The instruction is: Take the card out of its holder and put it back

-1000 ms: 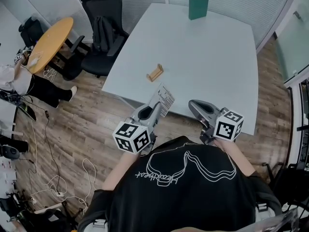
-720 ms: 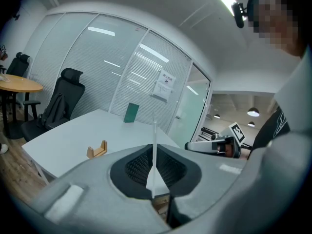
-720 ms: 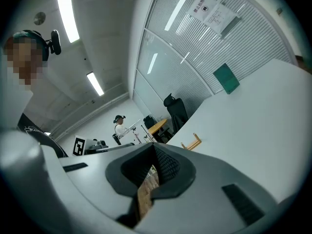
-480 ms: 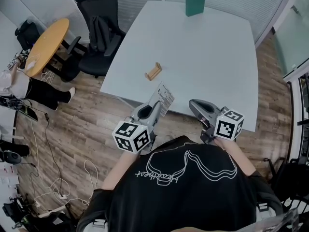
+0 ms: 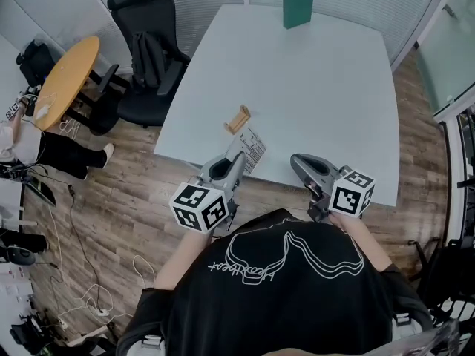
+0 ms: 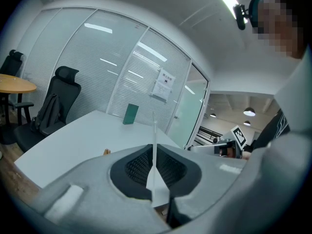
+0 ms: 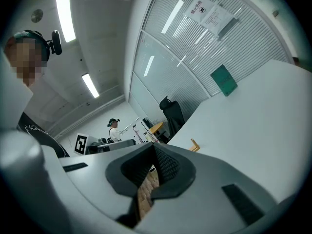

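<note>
**Head view:** low in the frame, the left tool (image 5: 234, 162) is pinching a white printed card (image 5: 253, 148). The card is sticking out past the tool's tips, over the near edge of the white counter (image 5: 319, 87). The wooden card holder (image 5: 237, 119) is sitting just above the card, apart from it. To the right, the right tool (image 5: 304, 167) is hanging closed.

**Left gripper view:** the jaws of the left tool (image 6: 155, 168) are pressing on the card (image 6: 155, 145), which is showing edge-on at centre. The holder (image 6: 106, 151) is peeking out at its left.

**Right gripper view:** the jaws of the right tool (image 7: 154, 165) are meeting with nothing between them. The holder (image 7: 195, 145) is lying right of centre.
</note>
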Tool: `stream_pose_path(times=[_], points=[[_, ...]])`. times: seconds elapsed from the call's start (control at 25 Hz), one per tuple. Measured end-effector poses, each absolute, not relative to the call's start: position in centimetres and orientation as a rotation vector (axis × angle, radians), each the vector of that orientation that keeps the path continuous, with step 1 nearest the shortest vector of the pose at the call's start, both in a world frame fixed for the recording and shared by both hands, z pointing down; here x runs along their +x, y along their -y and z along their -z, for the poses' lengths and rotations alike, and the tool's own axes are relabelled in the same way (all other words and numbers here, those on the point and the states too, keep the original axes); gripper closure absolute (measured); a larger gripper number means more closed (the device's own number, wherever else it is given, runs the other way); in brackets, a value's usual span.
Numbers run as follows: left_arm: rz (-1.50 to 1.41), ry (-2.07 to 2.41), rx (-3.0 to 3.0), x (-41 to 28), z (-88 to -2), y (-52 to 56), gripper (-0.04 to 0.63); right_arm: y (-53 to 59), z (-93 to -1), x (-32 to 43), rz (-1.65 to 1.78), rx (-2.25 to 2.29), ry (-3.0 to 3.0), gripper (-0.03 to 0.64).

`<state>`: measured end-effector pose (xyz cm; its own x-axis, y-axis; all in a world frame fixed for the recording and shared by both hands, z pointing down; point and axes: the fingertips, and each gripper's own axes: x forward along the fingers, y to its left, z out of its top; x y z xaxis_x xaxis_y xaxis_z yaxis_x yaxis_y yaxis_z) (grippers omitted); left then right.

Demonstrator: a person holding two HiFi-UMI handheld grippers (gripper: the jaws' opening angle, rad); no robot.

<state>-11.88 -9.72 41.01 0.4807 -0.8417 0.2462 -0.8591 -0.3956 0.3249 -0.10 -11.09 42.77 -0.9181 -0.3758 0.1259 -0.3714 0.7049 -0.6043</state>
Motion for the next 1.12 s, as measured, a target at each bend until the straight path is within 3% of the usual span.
stream_pose_path(times=[1.12], points=[[-0.136,1.496,2.438,-19.7,-44.3,21.0,0.569,16.3,-44.9,-0.6,1.036,-0.854,-2.805,0.607]])
